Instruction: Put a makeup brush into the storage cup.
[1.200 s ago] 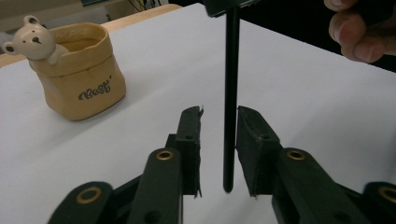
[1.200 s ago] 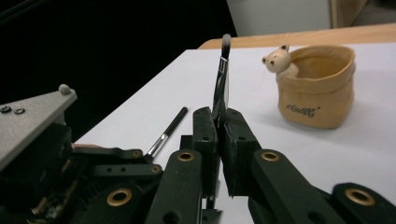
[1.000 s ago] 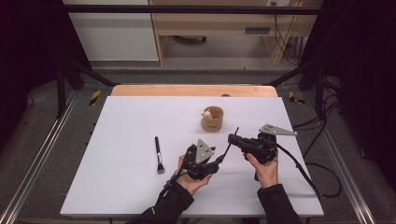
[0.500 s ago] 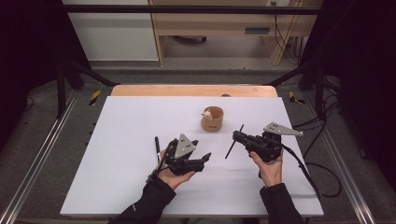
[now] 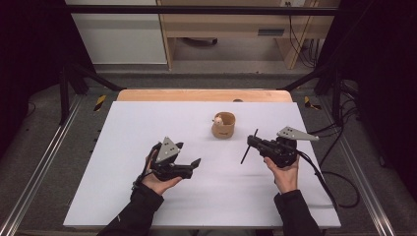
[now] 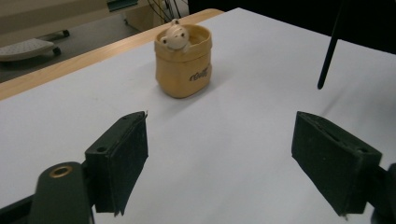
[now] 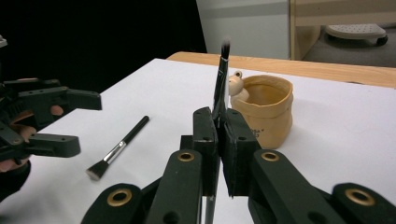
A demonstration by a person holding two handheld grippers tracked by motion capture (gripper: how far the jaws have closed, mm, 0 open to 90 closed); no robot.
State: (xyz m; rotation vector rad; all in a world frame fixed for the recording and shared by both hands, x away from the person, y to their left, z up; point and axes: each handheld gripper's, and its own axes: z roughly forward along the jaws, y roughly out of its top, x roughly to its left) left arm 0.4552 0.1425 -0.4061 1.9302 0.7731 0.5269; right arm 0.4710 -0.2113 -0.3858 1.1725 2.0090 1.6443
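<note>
Right gripper (image 7: 218,154), at right of centre in the high view, is clamped tight on a thin black brush (image 7: 219,84), bristles up. Left gripper (image 6: 219,158), lower left of centre, jaws just been opening, wide, nothing between them. Tan cup (image 5: 223,126) sits upper centre; second brush (image 7: 117,148) lies flat on the table (image 5: 123,128).

Bright even overhead light on white table (image 5: 147,123), dark surroundings, soft faint shadows, near fingers slightly blurred

Brush (image 7: 219,84) handle hidden between jaws
</note>
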